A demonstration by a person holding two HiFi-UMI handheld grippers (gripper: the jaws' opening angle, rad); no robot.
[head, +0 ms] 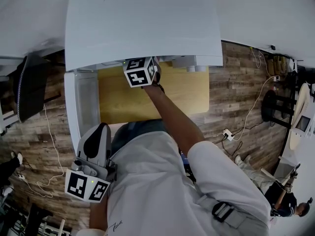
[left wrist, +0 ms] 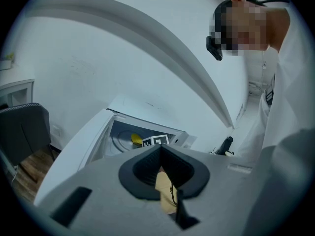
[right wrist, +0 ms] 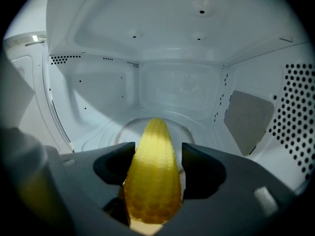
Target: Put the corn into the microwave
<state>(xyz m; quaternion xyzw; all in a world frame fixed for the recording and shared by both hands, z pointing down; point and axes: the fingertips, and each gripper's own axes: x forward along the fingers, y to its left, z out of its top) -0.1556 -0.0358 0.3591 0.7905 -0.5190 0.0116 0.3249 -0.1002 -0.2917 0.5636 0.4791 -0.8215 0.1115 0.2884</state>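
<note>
- Wood-plank floor (head: pixel 236 107) surrounds a pale wooden desk (head: pixel 187 97); a white microwave (head: pixel 142 23) sits over the desk's far part, with its door (head: pixel 81 107) swung open toward the left edge.
- Inside the microwave, the only things are the corn (right wrist: pixel 153 171) and the right gripper (right wrist: pixel 157 152) around it. The corn's tip points at the back wall, above the glass turntable (right wrist: pixel 115 132).
- That gripper's jaws stand spread wide on either side of the corn, with a sliver of gap on one side, so it looks loosely cradled rather than pinched.
- Left gripper (left wrist: pixel 160 151) hangs low by the person's side, off the desk's near-left corner, with its jaws pressed together on nothing.
- Risk, as I judge it: the corn's thick end lies between the jaws, so pulling straight back could drag it toward the door sill.
- Being round, the corn could also roll off the turntable's middle once freed.
- A spread jaw could knock the side wall on the way out.
</note>
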